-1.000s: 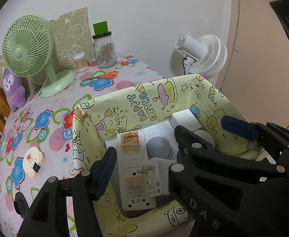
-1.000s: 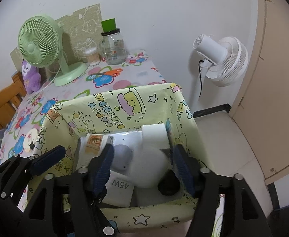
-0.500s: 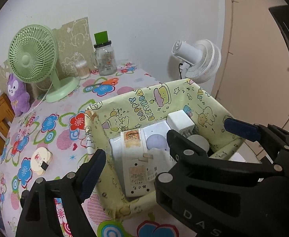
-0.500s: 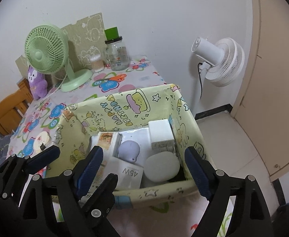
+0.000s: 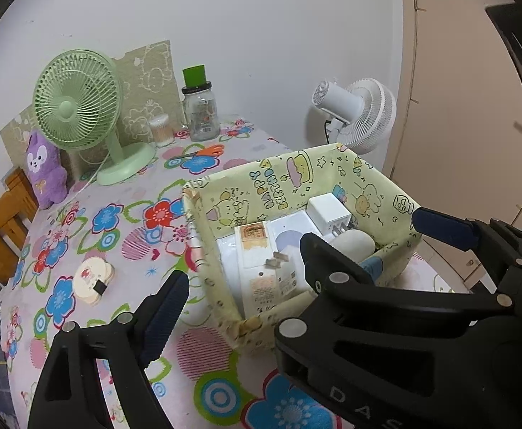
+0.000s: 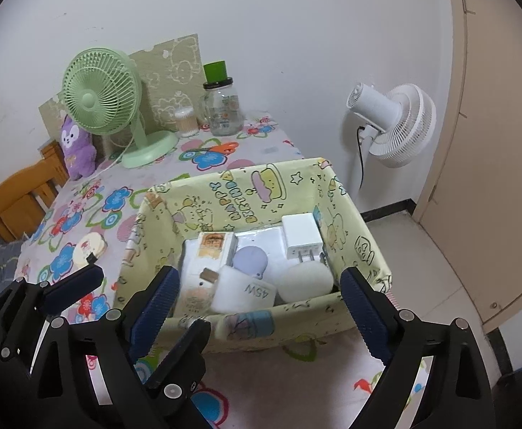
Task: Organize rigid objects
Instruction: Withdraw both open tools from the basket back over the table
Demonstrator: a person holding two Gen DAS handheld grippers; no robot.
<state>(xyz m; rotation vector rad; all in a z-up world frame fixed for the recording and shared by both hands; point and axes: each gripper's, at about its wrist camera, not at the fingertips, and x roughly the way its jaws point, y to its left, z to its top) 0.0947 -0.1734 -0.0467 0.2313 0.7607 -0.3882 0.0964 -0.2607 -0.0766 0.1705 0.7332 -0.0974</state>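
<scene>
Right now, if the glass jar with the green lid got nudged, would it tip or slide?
The glass jar looks wide and squat, so probably slides before tipping. It seems empty, likely light. The tall green lid raises it somewhat.

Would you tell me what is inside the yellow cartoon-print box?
The box holds a white plug adapter, a 45W charger, a lilac round item and a labelled white box. Whatever lies beneath them is covered.

Both wrist cameras look forward and steeply down from close above the worktop (image 5: 93, 236), the right one farther right; both views share the yellow fabric bin (image 5: 296, 178) (image 6: 261, 186) and green fan (image 5: 76, 105) (image 6: 98, 94).
</scene>
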